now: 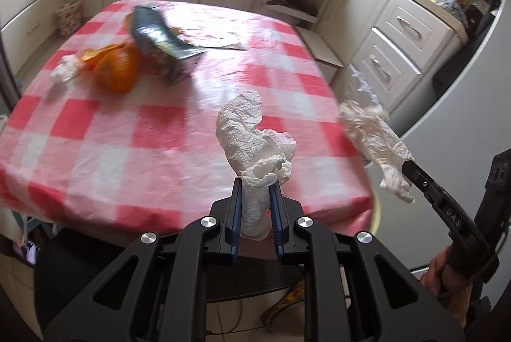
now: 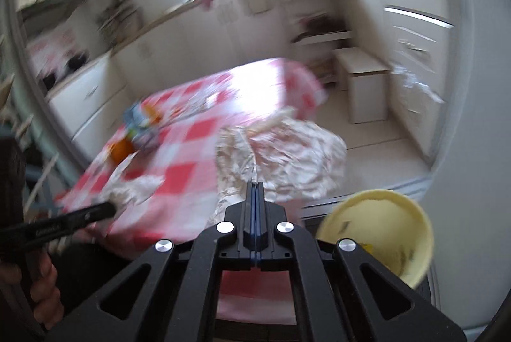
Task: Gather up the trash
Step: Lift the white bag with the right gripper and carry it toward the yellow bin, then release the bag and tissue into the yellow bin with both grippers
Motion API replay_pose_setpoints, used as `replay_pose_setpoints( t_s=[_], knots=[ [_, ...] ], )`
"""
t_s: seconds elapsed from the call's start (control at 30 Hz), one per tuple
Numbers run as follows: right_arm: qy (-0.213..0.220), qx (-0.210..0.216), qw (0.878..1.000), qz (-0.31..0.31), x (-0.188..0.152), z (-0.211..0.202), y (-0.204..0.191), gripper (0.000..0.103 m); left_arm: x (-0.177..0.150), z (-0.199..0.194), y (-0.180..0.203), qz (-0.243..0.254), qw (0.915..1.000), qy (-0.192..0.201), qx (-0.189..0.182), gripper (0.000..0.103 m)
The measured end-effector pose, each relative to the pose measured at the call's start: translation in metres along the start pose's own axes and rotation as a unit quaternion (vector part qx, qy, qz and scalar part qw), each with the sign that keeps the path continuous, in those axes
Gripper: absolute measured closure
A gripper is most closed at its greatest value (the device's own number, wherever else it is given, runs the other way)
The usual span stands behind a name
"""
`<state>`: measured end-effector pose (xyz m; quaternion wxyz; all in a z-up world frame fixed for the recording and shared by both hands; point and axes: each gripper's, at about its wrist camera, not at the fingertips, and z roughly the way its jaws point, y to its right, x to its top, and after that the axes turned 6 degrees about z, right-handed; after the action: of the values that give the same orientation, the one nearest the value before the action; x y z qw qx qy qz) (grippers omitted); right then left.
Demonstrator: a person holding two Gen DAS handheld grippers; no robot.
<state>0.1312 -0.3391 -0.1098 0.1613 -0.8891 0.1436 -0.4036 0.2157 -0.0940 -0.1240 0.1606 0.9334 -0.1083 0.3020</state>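
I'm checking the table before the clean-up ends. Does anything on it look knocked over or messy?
Yes. A dark carton lies tipped on its side on the checked tablecloth, leaning against orange peel, with a crumpled tissue beside it. Both grippers already hold crumpled paper.

Embossed paper towel (image 1: pixel 252 134) (glossy tablecloth (image 1: pixel 127 124))

Both wrist views look from the near edge across the checked table (image 1: pixel 134 131) toward the cabinets (image 1: pixel 396 35), close above it, sharing the orange (image 1: pixel 118 70) and carton (image 1: pixel 159 44).
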Motion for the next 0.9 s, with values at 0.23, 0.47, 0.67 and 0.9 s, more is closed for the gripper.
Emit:
replay_pose_setpoints(
  t_s=[0.23,0.47,0.67,0.9],
  knots=[
    [-0.009,-0.073,0.993,0.09,-0.001,-0.005,0.071,0.102,0.013,0.022,0.07,0.047,0.9974,-0.006,-0.055,0.089],
    [-0.079,-0.104,0.978,0.162,-0.017,0.032,0.121,0.102,0.026,0.058,0.143,0.112,0.9888,-0.025,-0.096,0.088],
    [-0.06,-0.131,0.968,0.207,-0.018,0.02,0.142,0.053,0.036,0.109,0.184,0.145,0.9799,-0.08,-0.112,0.088],
    [0.042,-0.139,0.963,0.228,-0.006,-0.032,0.14,0.053,0.034,0.147,0.204,0.149,0.9728,-0.132,-0.119,0.073]
  ],
)
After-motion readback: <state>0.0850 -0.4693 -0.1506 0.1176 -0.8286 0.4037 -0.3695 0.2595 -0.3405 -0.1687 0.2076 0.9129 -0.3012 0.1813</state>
